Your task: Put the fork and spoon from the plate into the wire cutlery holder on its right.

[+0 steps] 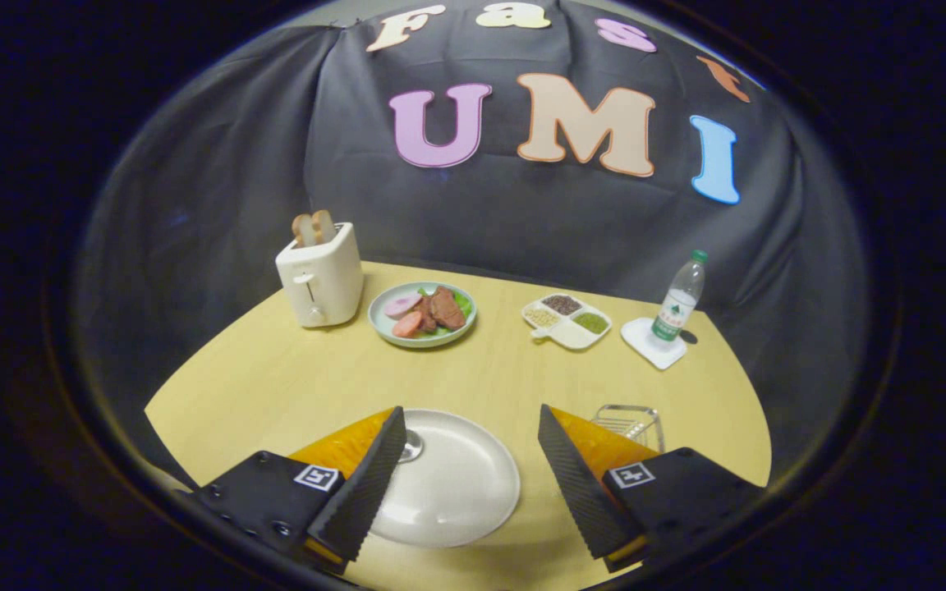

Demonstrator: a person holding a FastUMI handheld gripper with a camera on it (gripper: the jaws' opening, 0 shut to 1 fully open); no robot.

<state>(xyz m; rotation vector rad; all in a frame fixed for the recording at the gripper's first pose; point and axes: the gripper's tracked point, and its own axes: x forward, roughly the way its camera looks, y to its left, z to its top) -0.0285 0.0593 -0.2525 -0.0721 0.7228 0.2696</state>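
Counting it up: one toaster [321, 277] with two bread slices [314, 226], two plates – one white [456, 484], one with food [422, 314] – one sectioned tray [567, 321], one water bottle [678, 300], one wire cutlery holder [631, 420], and one spoon bowl [411, 446] peeking out.

plate [461, 492] at the table's [292, 377] near edge, spoon [411, 446] on its left rim, wire cutlery holder [631, 423] to its right, toaster [321, 279] at far left, food plate [422, 314] beside it, divided dish [567, 322] further right, bottle [678, 300] on a coaster [652, 345] at the far right edge
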